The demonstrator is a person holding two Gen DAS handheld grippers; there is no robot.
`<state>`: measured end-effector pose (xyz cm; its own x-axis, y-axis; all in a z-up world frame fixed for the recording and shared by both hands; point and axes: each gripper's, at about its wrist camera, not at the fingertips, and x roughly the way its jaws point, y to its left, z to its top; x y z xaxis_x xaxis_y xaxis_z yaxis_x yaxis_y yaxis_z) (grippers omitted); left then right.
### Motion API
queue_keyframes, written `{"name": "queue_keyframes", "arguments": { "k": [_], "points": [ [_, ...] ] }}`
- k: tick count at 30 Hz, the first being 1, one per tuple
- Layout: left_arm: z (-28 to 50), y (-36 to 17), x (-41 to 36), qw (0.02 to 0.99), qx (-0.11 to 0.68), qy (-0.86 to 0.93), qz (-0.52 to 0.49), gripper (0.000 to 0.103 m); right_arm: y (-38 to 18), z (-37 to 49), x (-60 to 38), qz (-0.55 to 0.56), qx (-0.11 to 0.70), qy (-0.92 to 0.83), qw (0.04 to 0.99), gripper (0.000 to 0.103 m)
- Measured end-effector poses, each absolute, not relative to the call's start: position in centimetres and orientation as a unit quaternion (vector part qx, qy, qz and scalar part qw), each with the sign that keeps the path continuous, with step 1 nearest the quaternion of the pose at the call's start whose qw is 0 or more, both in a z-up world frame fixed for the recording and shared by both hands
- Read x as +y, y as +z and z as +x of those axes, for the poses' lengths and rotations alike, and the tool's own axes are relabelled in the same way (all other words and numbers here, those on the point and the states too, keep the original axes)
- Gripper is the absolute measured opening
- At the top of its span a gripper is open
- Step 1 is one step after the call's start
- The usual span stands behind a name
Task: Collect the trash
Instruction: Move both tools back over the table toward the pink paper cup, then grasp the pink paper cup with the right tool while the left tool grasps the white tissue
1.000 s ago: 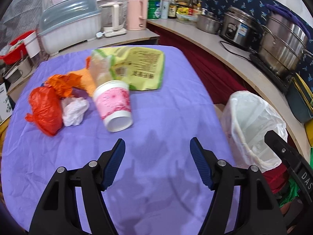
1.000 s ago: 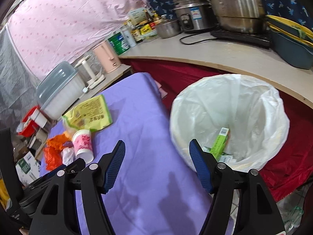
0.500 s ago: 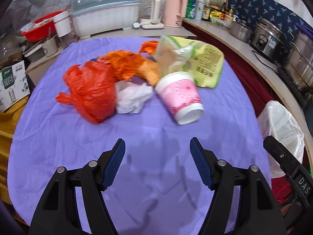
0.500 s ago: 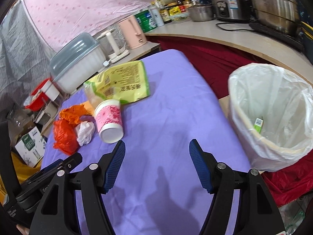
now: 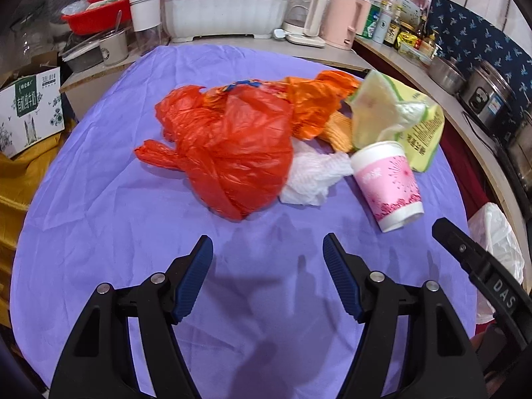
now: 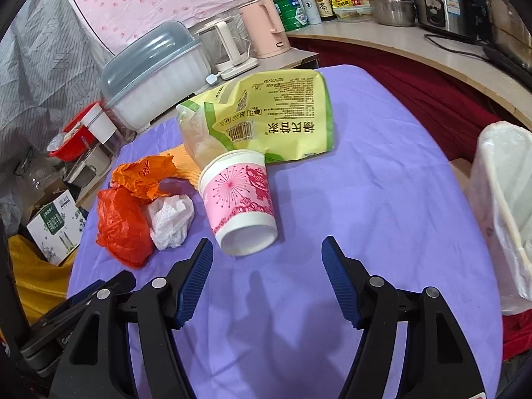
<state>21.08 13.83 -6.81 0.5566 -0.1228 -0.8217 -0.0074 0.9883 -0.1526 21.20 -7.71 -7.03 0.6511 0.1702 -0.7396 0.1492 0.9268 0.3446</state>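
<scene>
1. Both grippers are empty right now. The left gripper (image 5: 267, 252) and the right gripper (image 6: 266, 254) each have their jaws spread wide over bare purple cloth, nothing between the pads.

2. The trash is all bunched mid-tabletop (image 5: 99, 232): a red bag (image 5: 232, 153), an orange bag (image 5: 316, 106), a crumpled tissue (image 5: 312, 176), a pink paper cup (image 6: 241, 199) tipped on its side, and a yellow-green snack packet (image 6: 276, 113) behind it.

3. Biggest risk imo: the cup lies on its side with the open end toward the right gripper, so a sloppy pinch would probably send it rolling or just crush it flat.

4. The bags look limp and slippery. Grab only a corner and it could slide out, or drag the tissue along, since that sits right against the red bag.

5. The cup rests against the edge of the packet, so lifting one may shift the other.

6. The bin (image 6: 498, 206), lined with a white bag, stands just off the tabletop on the right. Its liner looks floppy, so a drop near the rim could miss. Can't see inside it from here.

7. Clutter behind: a dish cover (image 6: 153, 66), a pink kettle (image 6: 262, 30) and pots on the counter (image 6: 382, 38). None of it blocks the pile, though the two grippers are close together and might bump.
</scene>
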Motion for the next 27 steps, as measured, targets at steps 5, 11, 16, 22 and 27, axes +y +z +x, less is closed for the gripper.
{"name": "queue_keyframes", "arguments": {
  "k": [5,11,16,22,27],
  "points": [
    [22.0,-6.9,14.7,0.879,0.47,-0.032,-0.078,0.065,-7.8,23.5,-7.5,0.209,0.425,0.016,0.881,0.066],
    [22.7,-6.8,14.8,0.88,0.467,-0.037,-0.085,0.065,-8.6,26.0,-7.0,0.209,0.435,0.023,0.876,0.066],
    [23.0,-7.0,14.5,0.878,0.469,-0.045,-0.087,0.065,-9.4,27.0,-7.0,0.211,0.443,0.03,0.871,0.066],
    [23.0,-7.6,14.1,0.873,0.476,-0.048,-0.094,0.065,-10.7,27.1,-6.7,0.224,0.453,0.047,0.861,0.056],
    [22.8,-7.8,13.5,0.872,0.477,-0.052,-0.095,0.065,-10.2,25.9,-6.7,0.213,0.443,0.05,0.869,0.051]
  ]
}}
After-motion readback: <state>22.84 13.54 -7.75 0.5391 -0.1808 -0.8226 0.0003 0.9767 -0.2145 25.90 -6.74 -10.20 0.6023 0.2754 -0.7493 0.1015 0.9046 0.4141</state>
